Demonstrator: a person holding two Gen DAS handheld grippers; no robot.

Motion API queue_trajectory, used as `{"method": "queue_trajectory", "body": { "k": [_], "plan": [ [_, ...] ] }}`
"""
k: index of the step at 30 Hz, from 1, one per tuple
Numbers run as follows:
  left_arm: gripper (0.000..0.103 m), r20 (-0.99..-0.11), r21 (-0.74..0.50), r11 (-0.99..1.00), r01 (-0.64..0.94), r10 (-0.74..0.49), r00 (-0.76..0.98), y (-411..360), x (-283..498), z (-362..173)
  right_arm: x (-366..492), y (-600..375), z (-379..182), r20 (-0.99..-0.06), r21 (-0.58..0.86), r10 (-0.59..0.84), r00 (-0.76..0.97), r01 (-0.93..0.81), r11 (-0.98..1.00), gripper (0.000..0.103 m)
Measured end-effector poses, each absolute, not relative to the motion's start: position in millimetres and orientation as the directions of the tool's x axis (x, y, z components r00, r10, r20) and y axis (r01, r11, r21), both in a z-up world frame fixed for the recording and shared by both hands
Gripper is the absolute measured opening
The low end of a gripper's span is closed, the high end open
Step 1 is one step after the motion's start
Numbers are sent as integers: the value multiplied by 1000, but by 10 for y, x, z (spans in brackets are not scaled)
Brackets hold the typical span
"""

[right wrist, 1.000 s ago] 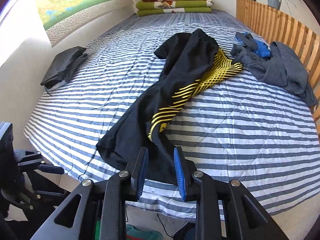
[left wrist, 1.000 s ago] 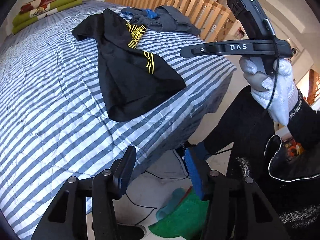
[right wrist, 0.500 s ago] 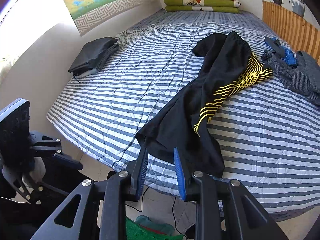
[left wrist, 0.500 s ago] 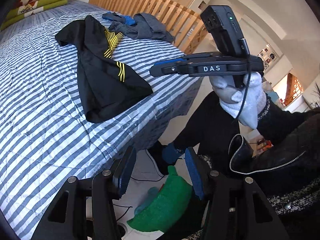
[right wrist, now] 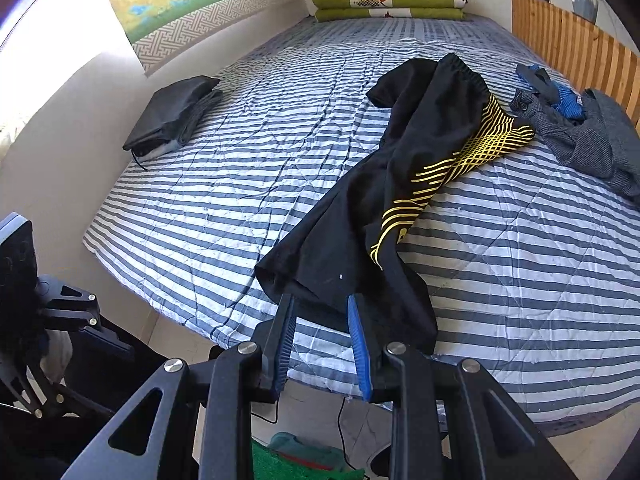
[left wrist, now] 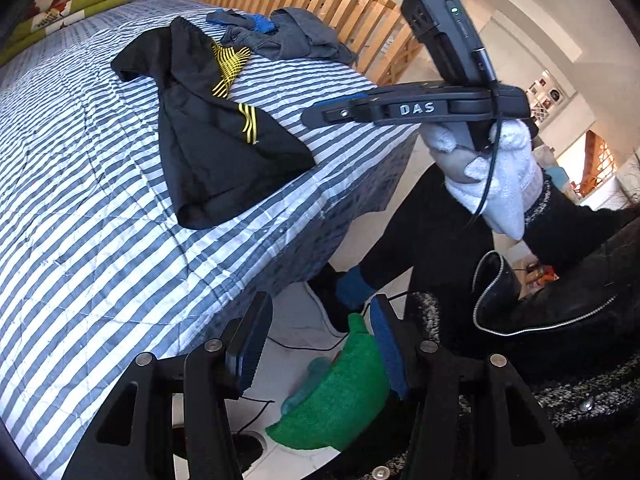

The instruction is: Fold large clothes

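Black trousers with yellow line patterns lie stretched out on the striped bed, waistband far, leg hems at the near edge. My right gripper is open, hovering just in front of the hem with nothing between its fingers. From the left wrist the trousers lie left of the right gripper, which a white-gloved hand holds above the bed corner. My left gripper is open and empty, off the bed edge above the floor.
A grey clothes pile lies by the wooden headboard. A folded dark garment sits at the bed's left side, with stacked blankets at the far end. Green slippers and cables lie on the floor.
The right gripper has come closer to the trouser hem at the bed edge. The left wrist view swung right toward the person, then back toward the bed. Both grippers stay open.
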State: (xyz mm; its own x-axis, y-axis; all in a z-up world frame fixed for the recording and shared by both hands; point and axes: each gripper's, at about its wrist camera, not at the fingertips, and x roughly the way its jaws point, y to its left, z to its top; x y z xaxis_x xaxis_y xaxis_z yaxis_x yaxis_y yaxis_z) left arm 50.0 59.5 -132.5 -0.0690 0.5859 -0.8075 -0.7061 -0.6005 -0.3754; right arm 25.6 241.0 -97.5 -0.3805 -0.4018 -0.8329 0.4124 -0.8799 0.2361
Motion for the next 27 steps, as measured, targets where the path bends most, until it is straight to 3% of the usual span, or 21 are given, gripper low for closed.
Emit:
{"method": "queue_trajectory", "body": {
  "k": [9,16,19,22,27],
  "plan": [
    [53,-831,-282,-735,-616,509,-226,454,-144,-1481,-193,2863,-990,-830,243,-343,-439,269,-932,24],
    [48,-818,-65,-660,-748,465,-339,1426,-453,-1603,-375,2930,-1162,-841,291,-364,-401,232,-928,24],
    [45,-834,-46,-609,-792,461,-305,1784,-508,-1771,-338,3030,-1189,-842,293,-360,-401,220,-930,24],
    [34,-849,-29,-585,-810,443,-289,2022,-561,-1894,-311,3139,-1192,-843,290,-353,-406,209,-934,24],
    [32,-876,25,-585,-811,377,-300,2185,-649,-2094,-300,3256,-1223,-839,306,-360,-408,193,-932,24]
  ]
}}
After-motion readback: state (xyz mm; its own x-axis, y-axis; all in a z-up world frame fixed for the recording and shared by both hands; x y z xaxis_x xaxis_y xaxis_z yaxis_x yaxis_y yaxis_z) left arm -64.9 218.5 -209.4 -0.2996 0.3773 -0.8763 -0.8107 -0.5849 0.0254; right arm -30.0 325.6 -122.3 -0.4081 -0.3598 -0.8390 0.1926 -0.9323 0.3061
